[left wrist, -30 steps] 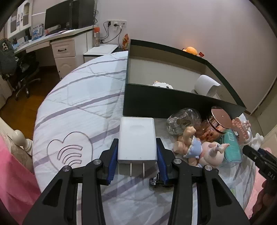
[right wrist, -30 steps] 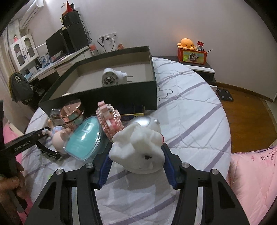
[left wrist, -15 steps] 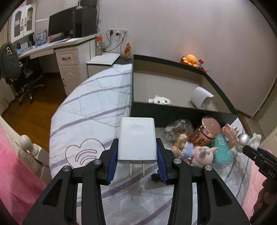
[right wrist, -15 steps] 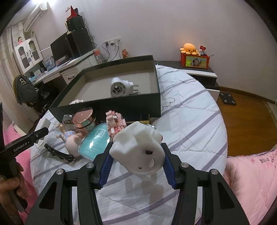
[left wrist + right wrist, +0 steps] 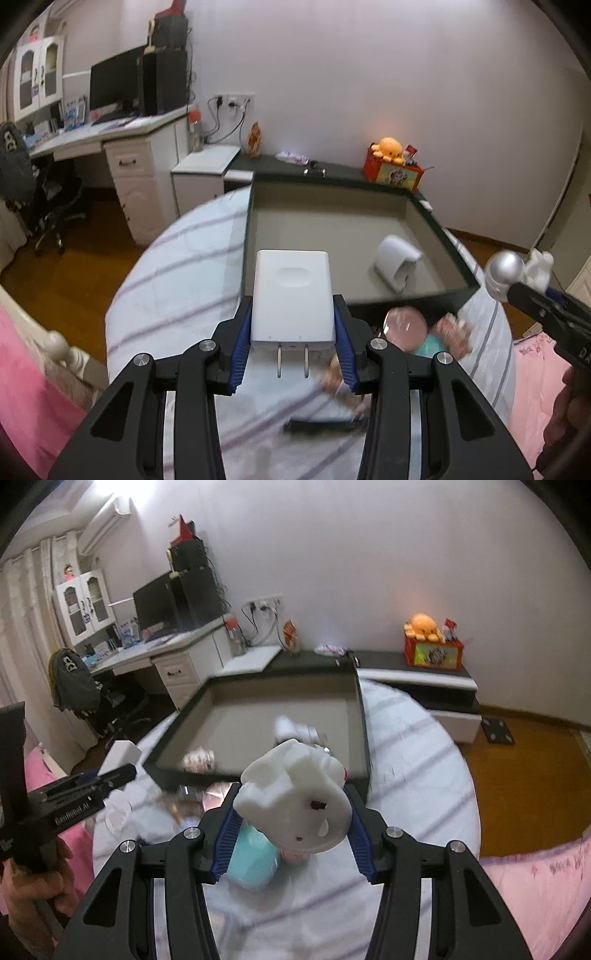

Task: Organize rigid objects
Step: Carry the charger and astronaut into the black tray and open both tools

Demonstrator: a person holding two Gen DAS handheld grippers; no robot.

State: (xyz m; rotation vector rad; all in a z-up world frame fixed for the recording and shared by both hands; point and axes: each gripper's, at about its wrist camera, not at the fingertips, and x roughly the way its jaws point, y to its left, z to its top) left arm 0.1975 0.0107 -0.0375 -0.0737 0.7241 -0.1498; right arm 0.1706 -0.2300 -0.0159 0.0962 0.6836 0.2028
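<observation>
1. Left gripper (image 5: 293, 332): your blue pads are clamped on the two long sides of the white charger (image 5: 290, 297), with its two prongs pointing back toward your hand. It hangs clear of the quilt (image 5: 177, 280).
2. Ahead of and below that gripper lies the dark open box (image 5: 436, 221), with a white plug adapter (image 5: 397, 264) already on its floor to the right. Carry the charger over the near wall before you lower it, and choose the bare floor on the left.
3. Below the grippers, between them and the box, loose items remain on the quilt, among them a teal case (image 5: 251, 860); motion blur hides their details.
4. Right gripper (image 5: 291, 830): your pads are clamped on the white toy figure (image 5: 295, 801), whose flat base faces the camera. The grip looks low on a rounded body, so keep it level and lower it gently, well apart from the small toy (image 5: 199, 759) in the box.
</observation>
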